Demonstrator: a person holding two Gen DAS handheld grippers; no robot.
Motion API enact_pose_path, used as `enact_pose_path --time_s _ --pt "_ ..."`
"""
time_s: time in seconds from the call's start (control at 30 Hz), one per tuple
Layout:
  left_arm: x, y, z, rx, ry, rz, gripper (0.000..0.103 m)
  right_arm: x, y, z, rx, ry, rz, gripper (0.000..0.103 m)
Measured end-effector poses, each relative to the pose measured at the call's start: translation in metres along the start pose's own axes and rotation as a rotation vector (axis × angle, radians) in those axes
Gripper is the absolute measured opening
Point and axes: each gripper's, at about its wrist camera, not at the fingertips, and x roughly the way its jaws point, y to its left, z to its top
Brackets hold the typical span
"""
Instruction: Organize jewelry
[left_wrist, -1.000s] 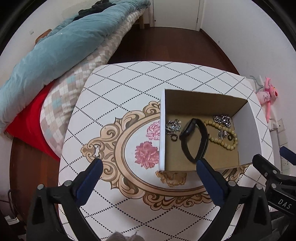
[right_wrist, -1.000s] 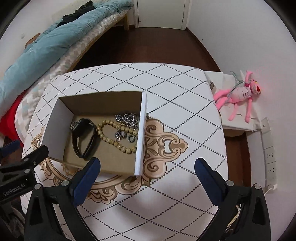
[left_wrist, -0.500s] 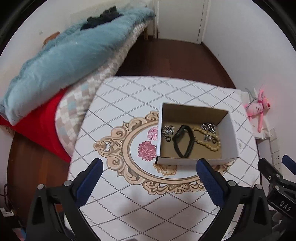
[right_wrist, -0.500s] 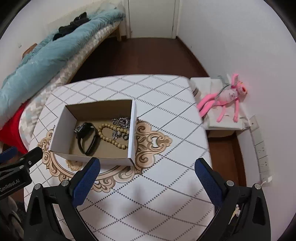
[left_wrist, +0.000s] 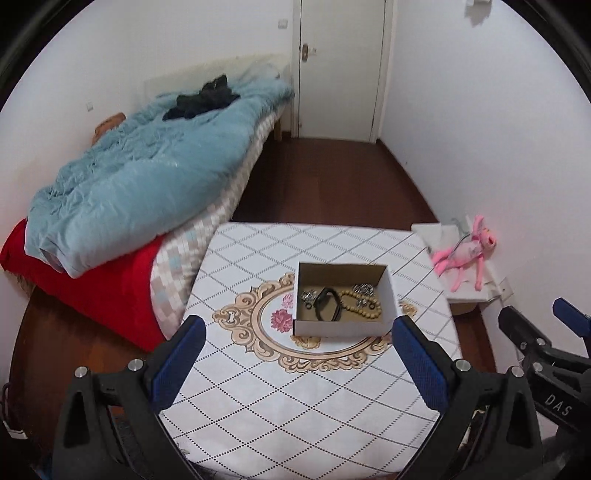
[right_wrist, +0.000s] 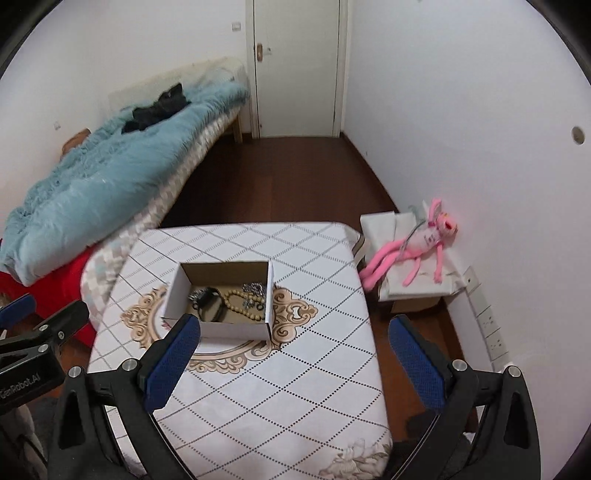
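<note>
An open cardboard box (left_wrist: 341, 326) stands on the patterned table (left_wrist: 314, 398); it also shows in the right wrist view (right_wrist: 225, 330). Inside lie a black band (left_wrist: 327, 308), a beige bead bracelet (left_wrist: 360, 304), silver chain pieces (left_wrist: 364, 288) and small silver pieces with rings (left_wrist: 308, 297). My left gripper (left_wrist: 295, 360) is open and empty, raised well back from the box. My right gripper (right_wrist: 293, 363) is open and empty, also raised above the table's near part. Each gripper shows at the edge of the other's view.
A bed with a blue quilt (left_wrist: 147, 177) and red sheet (left_wrist: 110, 291) stands left of the table. A pink plush toy (right_wrist: 417, 243) lies on a white box by the right wall. A closed door (left_wrist: 340, 66) and dark wood floor are behind.
Both grippers have pulled up and back from the box, so the box looks much smaller and the room has come into view. Both stay open and empty.
</note>
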Motion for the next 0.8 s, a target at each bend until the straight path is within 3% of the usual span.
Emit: enact_pose_path --time_s 0.23,0.47,0.8 --pt "-0.047 -0.001 -0.002 0.007 -0.045 -0.025 0.103 -0.063 0.001 0.0 -0.002 -0.071 0.007 0.103" --pt "-0.063 0.001 -0.007 0.002 -0.053 -0.009 0.103 -0.105 -0.002 -0.001 0.006 -0.12 0.006 0.103" --pt "-0.066 -0.009 -0.005 0.016 -0.038 -0.008 0.103 -0.109 -0.011 0.001 0.023 -0.102 0.001 0.103"
